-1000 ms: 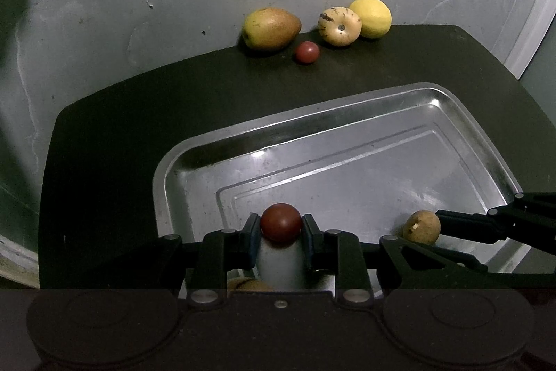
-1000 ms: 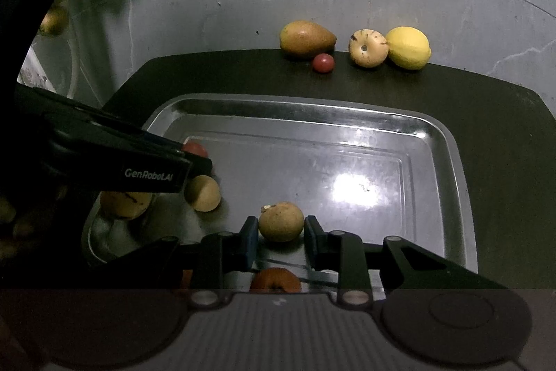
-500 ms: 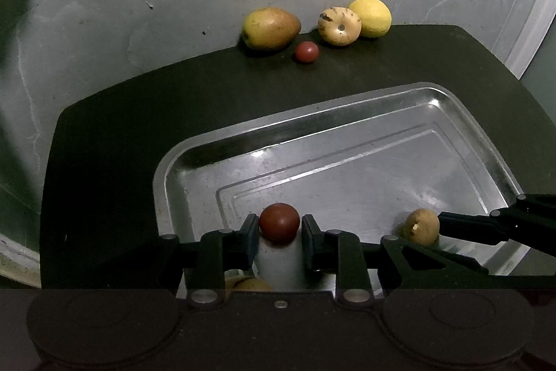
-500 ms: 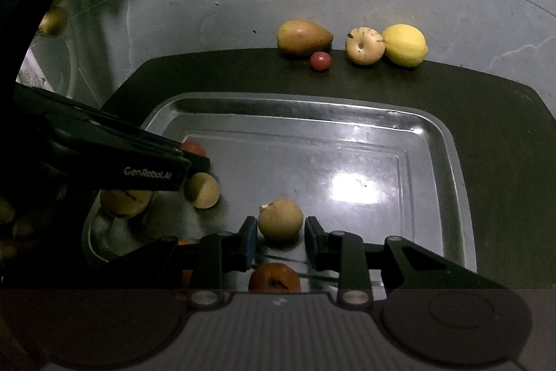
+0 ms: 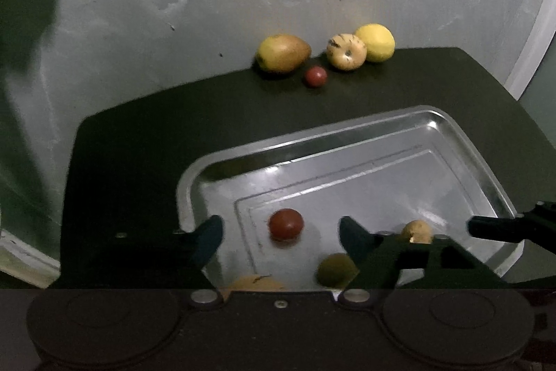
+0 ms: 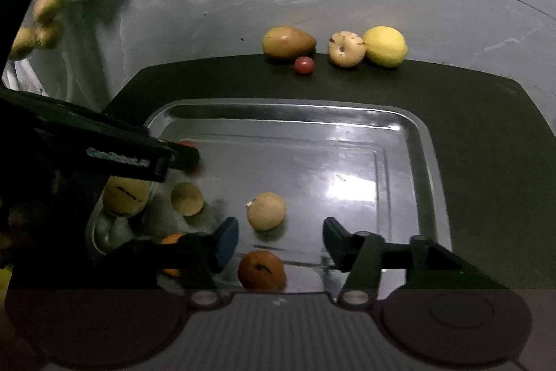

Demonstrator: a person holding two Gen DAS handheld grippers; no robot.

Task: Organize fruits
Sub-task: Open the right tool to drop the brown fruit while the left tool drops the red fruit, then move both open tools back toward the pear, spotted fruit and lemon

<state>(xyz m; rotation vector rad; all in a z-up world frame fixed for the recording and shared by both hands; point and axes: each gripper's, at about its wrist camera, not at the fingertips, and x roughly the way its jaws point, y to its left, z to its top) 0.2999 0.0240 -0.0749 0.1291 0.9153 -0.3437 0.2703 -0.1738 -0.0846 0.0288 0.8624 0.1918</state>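
Both grippers are standing released over the metal tray (image 5: 462,141). The red fruit (image 5: 285,224) is lying free between the left gripper (image 5: 279,232) jaws; the tan fruit (image 6: 266,211) is lying just ahead of the right gripper (image 6: 279,240). Recommendation: lift straight up, avoiding nudging either fruit.

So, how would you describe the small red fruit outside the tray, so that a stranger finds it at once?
Look past the metal tray to the far edge of the dark table, where four fruits lie by the wall. The small red fruit sits just in front of the gap between the pear-shaped fruit and the pale round one. It is the smallest there and the only red one.
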